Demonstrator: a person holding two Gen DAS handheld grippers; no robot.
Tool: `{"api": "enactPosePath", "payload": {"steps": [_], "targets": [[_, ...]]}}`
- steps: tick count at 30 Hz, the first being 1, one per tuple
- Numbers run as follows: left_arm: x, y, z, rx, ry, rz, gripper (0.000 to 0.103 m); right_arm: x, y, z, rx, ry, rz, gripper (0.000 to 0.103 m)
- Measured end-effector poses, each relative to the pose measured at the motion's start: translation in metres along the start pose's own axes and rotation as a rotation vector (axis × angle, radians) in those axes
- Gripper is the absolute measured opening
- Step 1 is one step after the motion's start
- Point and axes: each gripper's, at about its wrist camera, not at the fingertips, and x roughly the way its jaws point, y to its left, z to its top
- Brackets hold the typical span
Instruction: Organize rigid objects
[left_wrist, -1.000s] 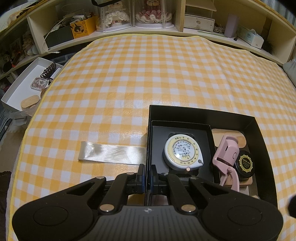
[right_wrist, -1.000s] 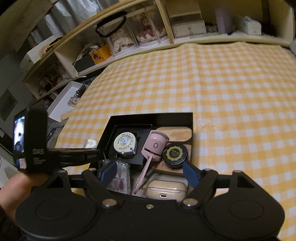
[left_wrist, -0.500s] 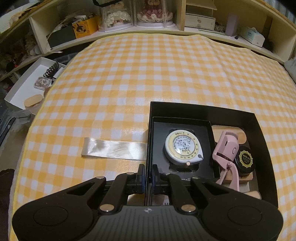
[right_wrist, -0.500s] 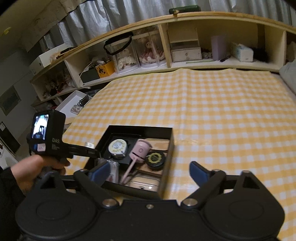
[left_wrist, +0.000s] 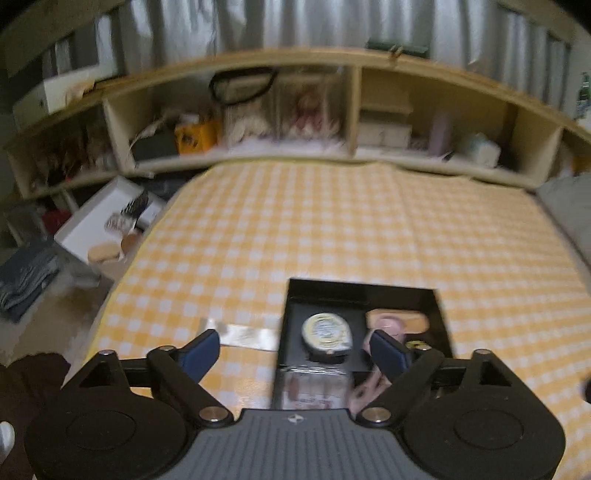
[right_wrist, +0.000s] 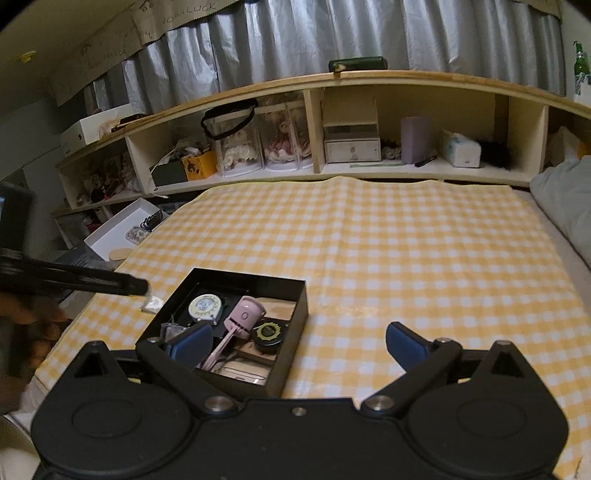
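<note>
1. On the checked cloth (right_wrist: 406, 258) sits the black box (right_wrist: 295, 306), holding tape measure (right_wrist: 205, 307), pink curler (right_wrist: 243, 317) and round tin (right_wrist: 270, 331).
2. Left gripper (left_wrist: 295, 350) is opening, nothing between its jaws; right gripper (right_wrist: 295, 341) is spread wide, empty.
3. Withdraw both clear without nudging the box.

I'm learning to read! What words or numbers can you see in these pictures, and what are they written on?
"LUCK": ends the handwriting on the brown paper strip above the curtains; the rest is too faint.
Tape measure dial: too small.
Black round tin, gold lid print: too small.
Yellow box on the shelf: unreadable.
</note>
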Motion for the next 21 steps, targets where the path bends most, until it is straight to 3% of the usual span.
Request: {"api": "enactPosePath", "payload": {"steps": [5,11,17,21], "targets": [[-0.045,-0.024,-0.017,0.031,-0.059,-0.033,0.103,-0.012,-0.006,-0.003,-0.008,-0.026,-0.021,0.101],[-0.086,-0.041,-0.04,0.026,-0.12,-0.03,0.103,-0.025,-0.009,-0.01,-0.021,-0.051,-0.026,0.101],[-0.112,-0.052,-0.062,0.055,-0.207,0.049,0.103,-0.036,-0.009,-0.019,-0.045,-0.077,-0.013,0.101],[-0.116,-0.052,-0.069,0.036,-0.217,0.065,0.103,-0.043,-0.01,-0.021,-0.053,-0.102,-0.013,0.101]]}}
